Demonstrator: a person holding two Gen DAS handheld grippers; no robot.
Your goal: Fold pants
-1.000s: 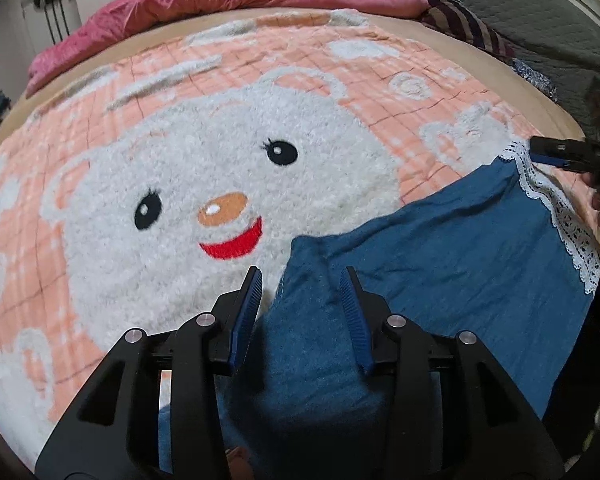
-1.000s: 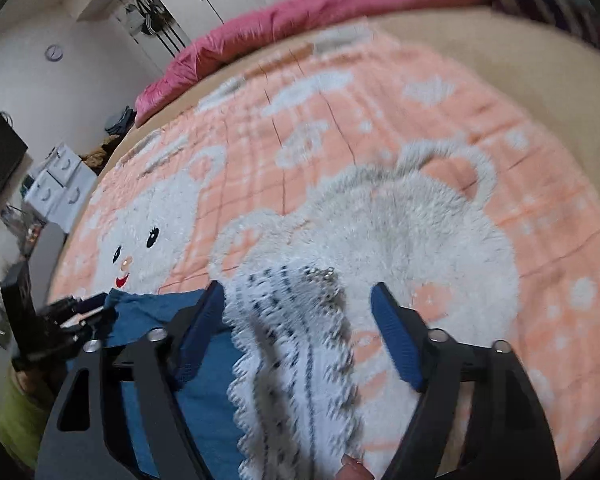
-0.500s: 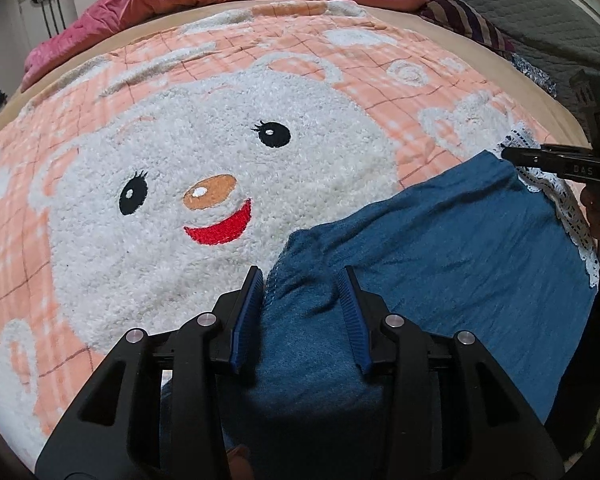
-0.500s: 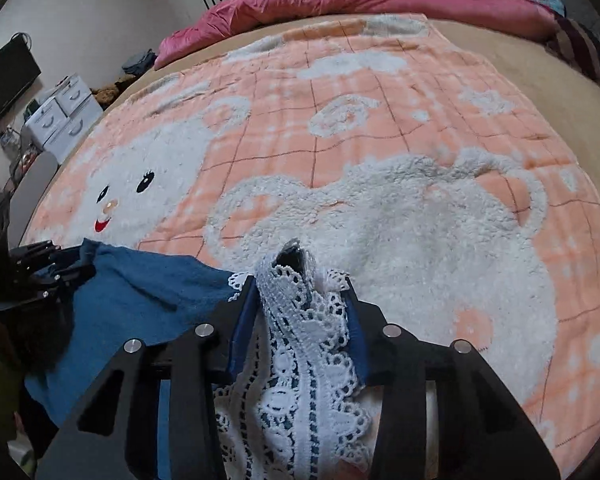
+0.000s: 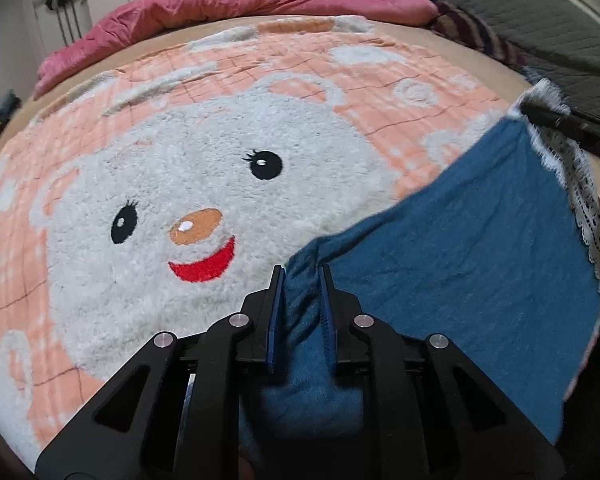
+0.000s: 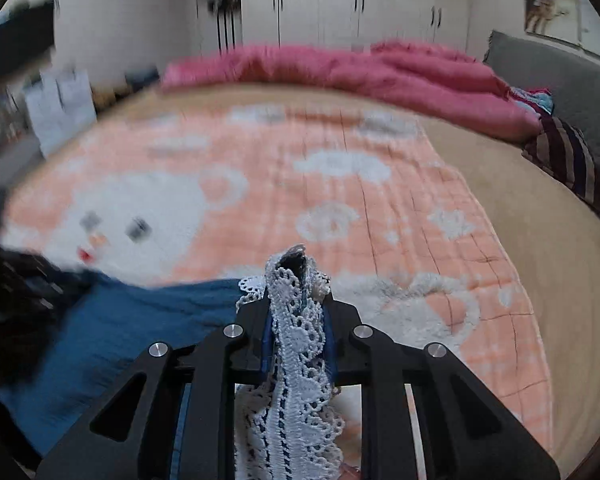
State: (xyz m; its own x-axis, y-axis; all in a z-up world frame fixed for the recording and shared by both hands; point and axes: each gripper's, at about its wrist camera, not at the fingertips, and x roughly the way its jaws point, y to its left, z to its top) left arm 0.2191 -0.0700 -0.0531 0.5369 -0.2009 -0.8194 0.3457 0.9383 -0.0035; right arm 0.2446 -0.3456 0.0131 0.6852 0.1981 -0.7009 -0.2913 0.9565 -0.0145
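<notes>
The blue pants (image 5: 460,248) hang stretched between the two grippers, over the near edge of the bed (image 6: 500,200), above the peach bear blanket (image 5: 180,160). The left gripper (image 5: 302,304) has its jaws closed on a bunched corner of the blue cloth, which swells out between the blue pads. The right gripper (image 6: 298,320) has its jaws closed on the white lace hem (image 6: 296,320), a tuft of lace poking up past the tips.

Holding opposite ends this way looks meant to pull the fabric taut and flat, so it can be laid down or doubled over cleanly; a slack hold would let it sag and crease.

From the left wrist view, the cloth runs from the left gripper out toward 2 o'clock, where the right gripper shows as a dark bar at the lace edge. Both tools point forward across the bed, roughly level, toward the pink quilt (image 5: 260,4) at 12 o'clock. The right wrist view is smeared, which suggests that hand is moving quickly.

I judge the fold barely begun.
</notes>
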